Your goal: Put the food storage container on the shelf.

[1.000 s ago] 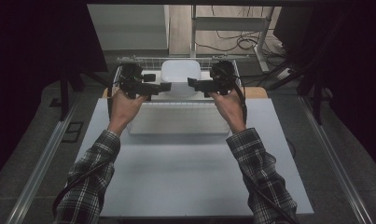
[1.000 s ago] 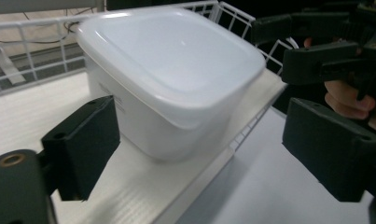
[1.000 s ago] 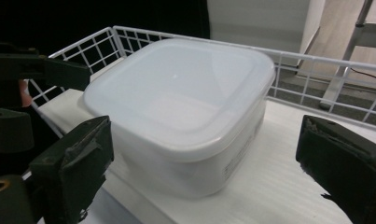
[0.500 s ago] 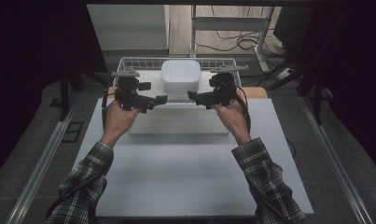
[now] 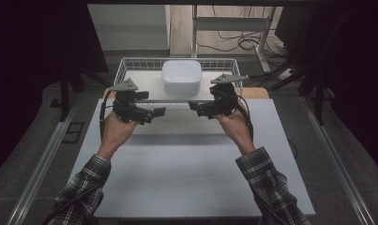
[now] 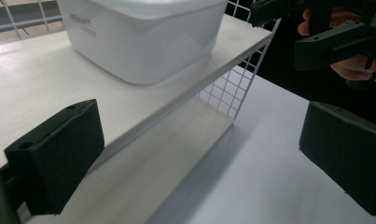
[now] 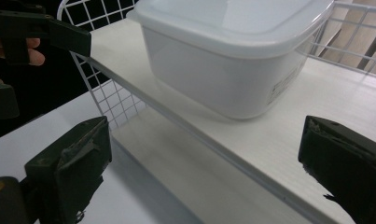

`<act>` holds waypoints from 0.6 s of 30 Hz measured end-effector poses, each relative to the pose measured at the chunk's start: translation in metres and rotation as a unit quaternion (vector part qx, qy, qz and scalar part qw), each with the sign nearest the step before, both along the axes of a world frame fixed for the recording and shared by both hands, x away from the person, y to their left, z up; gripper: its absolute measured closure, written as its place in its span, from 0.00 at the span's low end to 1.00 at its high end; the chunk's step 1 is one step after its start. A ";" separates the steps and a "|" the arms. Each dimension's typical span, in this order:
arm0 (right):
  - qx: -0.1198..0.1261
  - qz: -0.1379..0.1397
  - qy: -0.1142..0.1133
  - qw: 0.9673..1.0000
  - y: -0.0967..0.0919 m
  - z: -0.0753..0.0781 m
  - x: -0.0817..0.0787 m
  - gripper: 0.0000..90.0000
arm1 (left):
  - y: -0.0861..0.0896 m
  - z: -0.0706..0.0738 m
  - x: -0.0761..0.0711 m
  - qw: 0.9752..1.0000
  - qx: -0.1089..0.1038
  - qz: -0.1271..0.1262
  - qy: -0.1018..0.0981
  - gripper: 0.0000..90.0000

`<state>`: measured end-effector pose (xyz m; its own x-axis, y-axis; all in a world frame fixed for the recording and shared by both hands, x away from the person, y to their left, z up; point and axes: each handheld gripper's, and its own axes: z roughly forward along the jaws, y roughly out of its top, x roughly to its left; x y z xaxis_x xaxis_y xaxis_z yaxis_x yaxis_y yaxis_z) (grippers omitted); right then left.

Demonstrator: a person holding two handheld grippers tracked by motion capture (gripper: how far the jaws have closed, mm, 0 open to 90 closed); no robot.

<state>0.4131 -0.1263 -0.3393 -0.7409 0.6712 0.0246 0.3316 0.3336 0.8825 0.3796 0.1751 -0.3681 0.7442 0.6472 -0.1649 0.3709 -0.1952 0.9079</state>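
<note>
Table bare in front. Wire rack at its far edge, two shelves. White lidded tub sits mid top shelf. Left gripper and right gripper hover before the shelf, jaws wide, holding nothing. Risk, judged: uneven squeeze could tilt or drop the tub; jaws might catch the shelf edge.

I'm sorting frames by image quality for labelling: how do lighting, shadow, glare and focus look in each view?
High view: dim, dark surroundings, a soft shadow band on the table below the shelf. Left gripper view: bright, white container sharp, the near fingers slightly soft. Right gripper view: soft glare on the container lid, shadow under the shelf board.
</note>
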 end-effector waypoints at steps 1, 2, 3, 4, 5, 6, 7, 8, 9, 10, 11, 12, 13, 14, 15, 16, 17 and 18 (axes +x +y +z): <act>0.000 0.002 0.000 1.000 -0.001 -0.001 -0.001 0.02 | 0.000 -0.002 -0.001 1.000 0.000 -0.001 0.001 0.00; 0.001 0.004 0.001 1.000 -0.001 -0.003 -0.002 0.02 | -0.001 -0.003 -0.002 1.000 0.000 -0.001 0.001 0.00; 0.000 0.004 0.002 1.000 -0.001 -0.004 -0.004 0.02 | -0.001 -0.005 -0.004 1.000 -0.001 -0.003 0.001 0.00; 0.000 0.005 0.002 1.000 -0.002 -0.006 -0.005 0.02 | -0.002 -0.007 -0.005 1.000 -0.003 -0.004 0.001 0.00; 0.000 0.006 0.002 1.000 -0.002 -0.007 -0.006 0.02 | -0.003 -0.008 -0.006 1.000 -0.005 -0.005 0.001 0.00; 0.000 0.007 0.003 1.000 -0.003 -0.009 -0.007 0.02 | -0.003 -0.009 -0.007 1.000 -0.006 -0.006 0.002 0.00; -0.001 0.008 0.003 1.000 -0.003 -0.010 -0.008 0.02 | -0.004 -0.011 -0.008 1.000 -0.005 -0.008 0.002 0.00; -0.001 0.009 0.002 1.000 -0.003 -0.011 -0.009 0.02 | -0.005 -0.012 -0.009 1.000 -0.006 -0.009 0.003 0.00; -0.001 0.010 0.003 1.000 -0.004 -0.013 -0.011 0.02 | -0.005 -0.013 -0.010 1.000 -0.007 -0.011 0.004 0.00; 0.000 0.011 0.003 1.000 -0.004 -0.014 -0.012 0.02 | -0.006 -0.015 -0.010 1.000 -0.007 -0.014 0.006 0.00; -0.002 0.012 0.002 1.000 -0.005 -0.017 -0.014 0.02 | -0.007 -0.017 -0.011 1.000 -0.006 -0.017 0.009 0.00; -0.002 0.012 0.002 1.000 -0.005 -0.017 -0.014 0.02 | -0.007 -0.017 -0.011 1.000 -0.006 -0.017 0.009 0.00; -0.001 0.013 0.003 1.000 -0.006 -0.018 -0.015 0.02 | -0.008 -0.019 -0.012 1.000 -0.003 -0.018 0.011 0.00; -0.001 0.014 0.002 1.000 -0.007 -0.020 -0.017 0.02 | -0.009 -0.021 -0.013 1.000 0.000 -0.019 0.013 0.00; -0.002 0.015 0.003 1.000 -0.007 -0.021 -0.018 0.02 | -0.010 -0.023 -0.013 1.000 0.003 -0.022 0.016 0.00; -0.003 0.018 0.002 1.000 -0.008 -0.024 -0.021 0.02 | -0.011 -0.026 -0.014 1.000 0.004 -0.025 0.019 0.00; -0.003 0.018 0.002 1.000 -0.008 -0.024 -0.021 0.02 | -0.012 -0.028 -0.014 0.999 0.005 -0.027 0.021 0.00; -0.005 0.019 0.000 1.000 -0.010 -0.026 -0.025 0.02 | -0.012 -0.030 -0.015 0.999 0.005 -0.028 0.021 0.00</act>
